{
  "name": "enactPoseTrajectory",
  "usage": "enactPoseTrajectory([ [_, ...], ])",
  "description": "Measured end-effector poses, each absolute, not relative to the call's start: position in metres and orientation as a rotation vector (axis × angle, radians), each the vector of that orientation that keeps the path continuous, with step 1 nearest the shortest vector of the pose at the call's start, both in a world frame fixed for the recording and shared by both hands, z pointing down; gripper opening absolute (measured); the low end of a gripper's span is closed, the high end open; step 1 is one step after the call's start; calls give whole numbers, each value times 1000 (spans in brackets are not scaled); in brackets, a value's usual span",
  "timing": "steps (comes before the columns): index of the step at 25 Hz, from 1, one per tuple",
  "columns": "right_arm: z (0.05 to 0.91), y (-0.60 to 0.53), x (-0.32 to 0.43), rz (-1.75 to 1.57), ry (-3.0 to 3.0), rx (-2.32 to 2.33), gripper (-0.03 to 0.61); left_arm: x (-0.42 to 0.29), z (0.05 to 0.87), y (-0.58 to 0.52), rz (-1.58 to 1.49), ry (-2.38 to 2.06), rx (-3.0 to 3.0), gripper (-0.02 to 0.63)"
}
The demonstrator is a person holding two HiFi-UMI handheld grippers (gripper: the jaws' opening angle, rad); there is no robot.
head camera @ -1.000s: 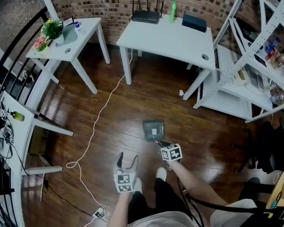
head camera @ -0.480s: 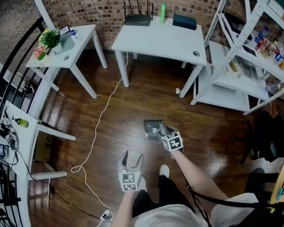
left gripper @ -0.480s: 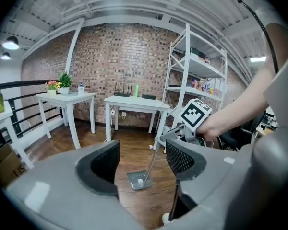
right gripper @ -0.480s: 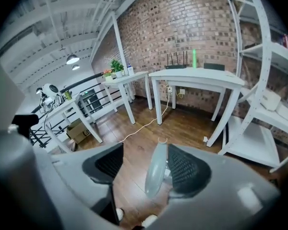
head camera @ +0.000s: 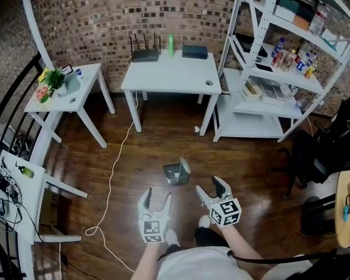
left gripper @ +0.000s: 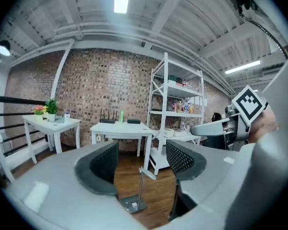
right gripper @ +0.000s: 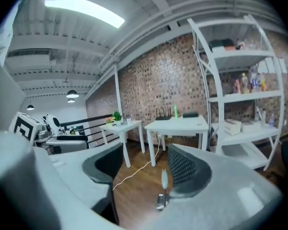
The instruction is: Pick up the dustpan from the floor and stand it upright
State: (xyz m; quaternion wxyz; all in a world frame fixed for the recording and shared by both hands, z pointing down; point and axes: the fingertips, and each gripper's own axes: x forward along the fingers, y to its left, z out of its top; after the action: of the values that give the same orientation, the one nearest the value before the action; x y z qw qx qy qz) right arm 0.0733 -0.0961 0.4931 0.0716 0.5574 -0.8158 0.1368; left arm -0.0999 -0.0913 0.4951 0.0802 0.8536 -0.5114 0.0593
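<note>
The dark grey dustpan (head camera: pixel 176 172) stands upright on the wood floor, its pan down and its light handle up. It shows far off between the jaws in the left gripper view as the dustpan (left gripper: pixel 134 202) and in the right gripper view as the dustpan (right gripper: pixel 162 198). My left gripper (head camera: pixel 156 200) hangs open and empty, raised near its left. My right gripper (head camera: pixel 211 188) is raised near its right; its jaws have just opened and grip nothing. Neither gripper touches the dustpan.
A white cable (head camera: pixel 112 174) trails across the floor at left. Beyond the dustpan stand a white table (head camera: pixel 169 74) with a router, a smaller plant table (head camera: pixel 67 98) and a white shelf rack (head camera: pixel 268 92). A dark chair (head camera: pixel 315 156) is at right.
My right gripper let go of the dustpan's handle and both grippers rose away from the floor. The dustpan now stands alone, upright.
</note>
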Motion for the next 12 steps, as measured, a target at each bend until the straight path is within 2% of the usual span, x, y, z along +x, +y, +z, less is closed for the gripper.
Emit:
enactPoseTrajectory([
  [7, 365, -71, 86, -50, -2483, 1775, 287, -91, 379, -82, -7, -1706, 2649, 320],
  [12, 331, -66, 88, -114, -2515, 1770, 285, -63, 345, -74, -55, -1773, 2653, 308],
])
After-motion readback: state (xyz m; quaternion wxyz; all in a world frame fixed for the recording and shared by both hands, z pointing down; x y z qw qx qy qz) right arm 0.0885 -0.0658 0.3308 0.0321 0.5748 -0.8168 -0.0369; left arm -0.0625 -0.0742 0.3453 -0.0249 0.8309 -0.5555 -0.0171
